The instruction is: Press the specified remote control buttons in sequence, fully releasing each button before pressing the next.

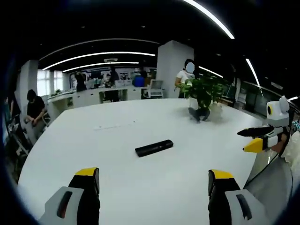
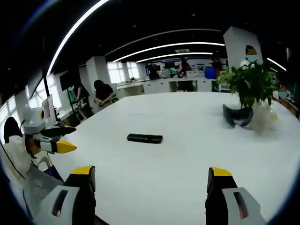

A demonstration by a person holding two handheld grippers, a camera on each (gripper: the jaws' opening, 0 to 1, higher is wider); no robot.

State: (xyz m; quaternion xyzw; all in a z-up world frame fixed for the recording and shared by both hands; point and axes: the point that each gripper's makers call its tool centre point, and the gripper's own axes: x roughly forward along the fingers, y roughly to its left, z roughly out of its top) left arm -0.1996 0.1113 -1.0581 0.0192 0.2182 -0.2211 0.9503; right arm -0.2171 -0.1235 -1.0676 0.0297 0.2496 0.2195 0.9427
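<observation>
A black remote control [image 1: 154,148] lies flat on the white table [image 1: 117,140], ahead of my left gripper [image 1: 153,180], whose jaws stand wide apart with nothing between them. In the right gripper view the same remote [image 2: 145,138] lies ahead and left of centre. My right gripper [image 2: 151,180] is open and empty too. The right gripper [image 1: 253,138] also comes into the left gripper view at the right edge, yellow tips apart. The left gripper [image 2: 64,138] comes into the right gripper view from the left, jaws apart.
A potted green plant [image 1: 204,91] stands at the far side of the table beside a dark curved object [image 2: 237,117]. People sit and stand at desks beyond the table. A white pillar [image 1: 174,65] rises behind. The table edge runs close below both grippers.
</observation>
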